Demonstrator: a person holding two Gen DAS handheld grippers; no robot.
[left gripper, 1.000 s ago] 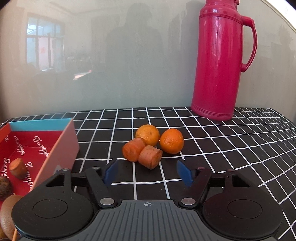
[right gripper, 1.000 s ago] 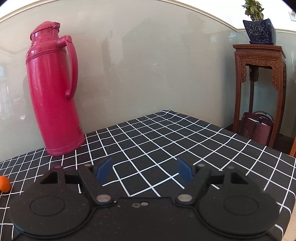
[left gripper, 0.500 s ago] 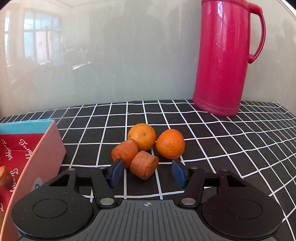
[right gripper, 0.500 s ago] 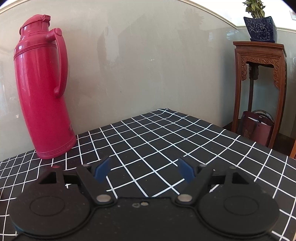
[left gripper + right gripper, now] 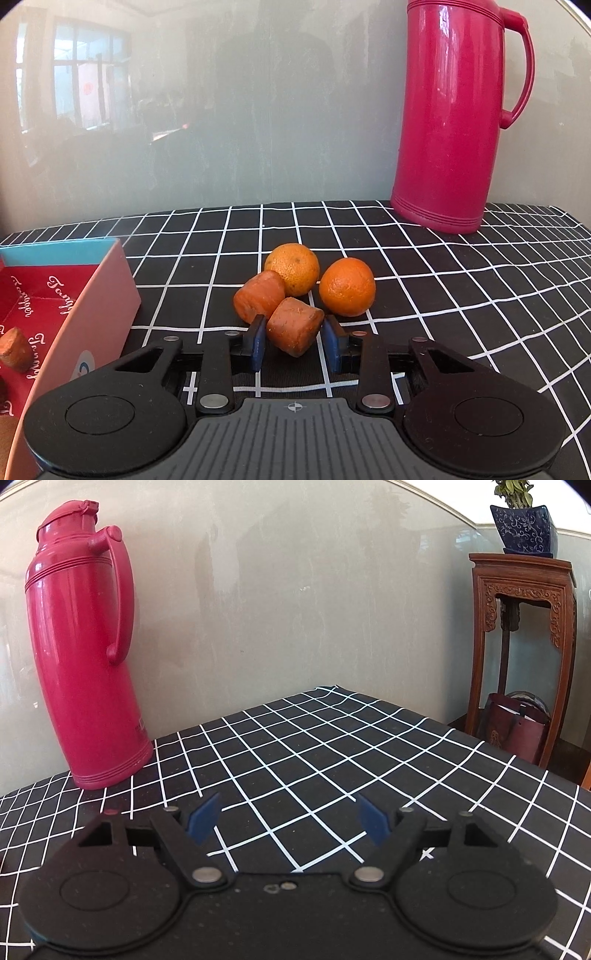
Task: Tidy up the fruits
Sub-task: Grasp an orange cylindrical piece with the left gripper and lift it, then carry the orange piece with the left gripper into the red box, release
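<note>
Your left gripper (image 5: pixel 294 345) has just been closing on the nearest stubby orange carrot-like chunk (image 5: pixel 294 325), and its blue pads now sit against both flanks of that piece. I judge this a grip taken low and from the front so the piece can be carried left to the open red cardboard box with white script lettering (image 5: pixel 66 306), where a similar brownish-orange piece (image 5: pixel 14 349) already lies. The chunk rests on the black tablecloth with a white grid (image 5: pixel 461 295), not yet lifted.

Mind the neighbours. A second orange chunk (image 5: pixel 258 298) lies touching the held one on its far left side, and the left blue pad (image 5: pixel 257 345) stands just beside it. A yellowish mandarin (image 5: pixel 293 267) sits behind both, and a deeper orange mandarin (image 5: pixel 347 287) sits just right of the held piece, near the right pad. Lifting straight up looks safer than dragging, since a sideways pull could roll the round fruit.

The box's near pink wall (image 5: pixel 92 317) rises between the cluster and the box floor; you will need to clear it.

The tall glossy pink plastic thermos jug (image 5: pixel 454 122) stands well apart at the back. Your right gripper (image 5: pixel 288 818) hangs open and empty over bare cloth.
</note>
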